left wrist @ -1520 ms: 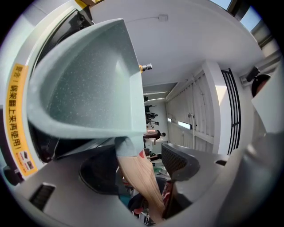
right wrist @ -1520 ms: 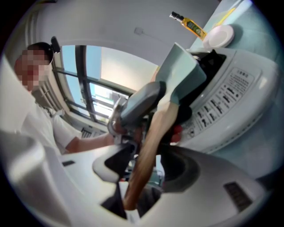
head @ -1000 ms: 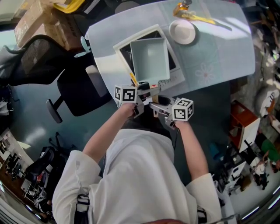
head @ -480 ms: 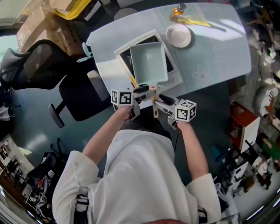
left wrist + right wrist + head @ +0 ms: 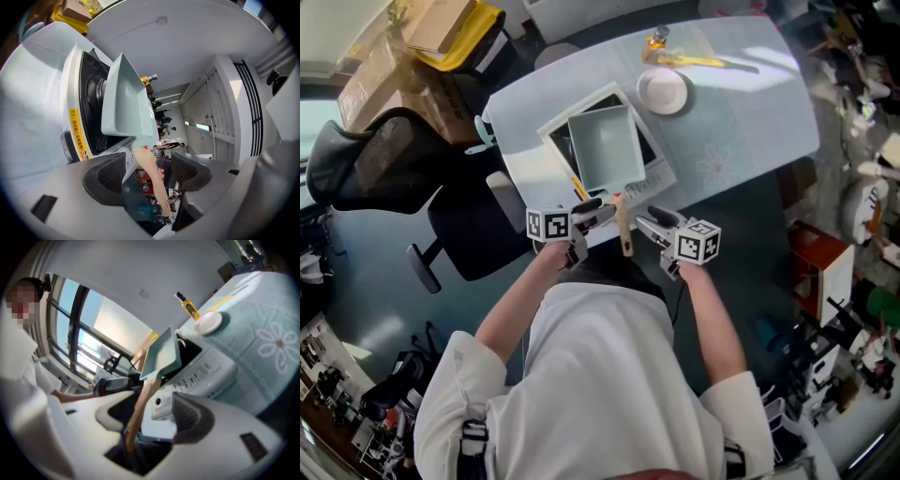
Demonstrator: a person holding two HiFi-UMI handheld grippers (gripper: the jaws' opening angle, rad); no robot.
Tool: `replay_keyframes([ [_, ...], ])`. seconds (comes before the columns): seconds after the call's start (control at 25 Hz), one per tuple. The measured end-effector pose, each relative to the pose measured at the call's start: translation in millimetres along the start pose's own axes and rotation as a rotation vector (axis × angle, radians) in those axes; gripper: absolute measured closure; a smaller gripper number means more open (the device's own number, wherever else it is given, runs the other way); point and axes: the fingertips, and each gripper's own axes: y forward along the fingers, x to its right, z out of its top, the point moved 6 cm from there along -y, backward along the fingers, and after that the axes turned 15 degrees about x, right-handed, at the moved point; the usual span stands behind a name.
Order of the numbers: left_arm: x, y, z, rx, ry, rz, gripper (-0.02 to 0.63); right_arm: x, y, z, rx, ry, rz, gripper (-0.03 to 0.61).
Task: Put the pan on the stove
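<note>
The square, pale green pan (image 5: 605, 150) sits on the white stove (image 5: 654, 174) at the upper centre of the head view, on the light desk (image 5: 750, 112). Its long axis runs up and down the frame. Its wooden handle (image 5: 622, 230) points down toward you, past the desk edge. Your left claw (image 5: 592, 212) and right claw (image 5: 654, 223) flank the handle. Both are released, with no pad pressing it.
</note>
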Motion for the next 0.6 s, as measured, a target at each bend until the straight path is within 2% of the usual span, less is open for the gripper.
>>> replay_keyframes([
  [0.28, 13.2, -7.8, 4.3, 0.021, 0.048, -0.011, 0.302, -16.5, -9.7, 15.1, 0.057, -0.087, -0.04, 0.327],
  [0.44, 27.6, -10.5, 13.0, 0.048, 0.109, -0.02, 0.302, -28.9, -15.2, 27.3, 0.088, -0.139, -0.044, 0.33],
  [0.6, 43.7, -19.0, 19.9, 0.081, 0.175, -0.029, 0.302, -42.1, -21.0, 32.7, 0.114, -0.19, -0.05, 0.377],
])
